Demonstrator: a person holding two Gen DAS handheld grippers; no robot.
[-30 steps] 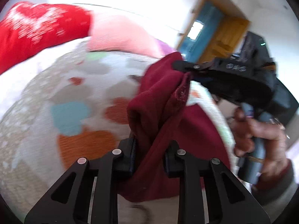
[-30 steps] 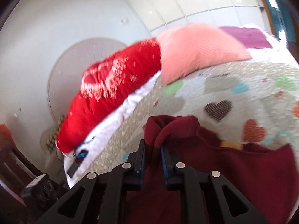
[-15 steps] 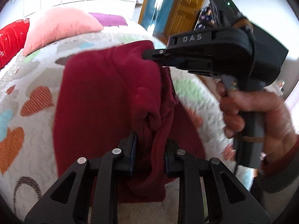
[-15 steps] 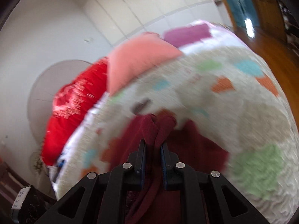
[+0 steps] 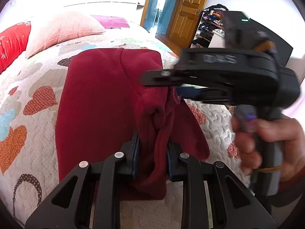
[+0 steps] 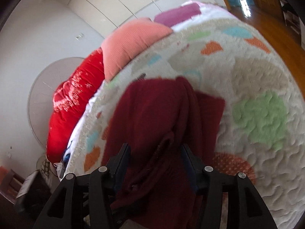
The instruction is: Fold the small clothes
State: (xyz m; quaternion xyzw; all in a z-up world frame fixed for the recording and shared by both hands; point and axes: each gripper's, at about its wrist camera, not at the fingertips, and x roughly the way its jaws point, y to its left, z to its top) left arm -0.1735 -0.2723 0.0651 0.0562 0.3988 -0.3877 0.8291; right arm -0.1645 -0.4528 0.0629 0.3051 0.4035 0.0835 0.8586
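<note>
Left wrist: fingers pinching maroon garment

right gripper body: blurred raised letters, they look like "DAS", upper right of the left wrist view
right wrist view: no text can be read

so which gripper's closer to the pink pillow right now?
Neither clearly. The pink pillow lies at the quilt's far end, past the maroon garment. Left gripper is clamped on its near edge; right gripper has just opened around it.
</note>
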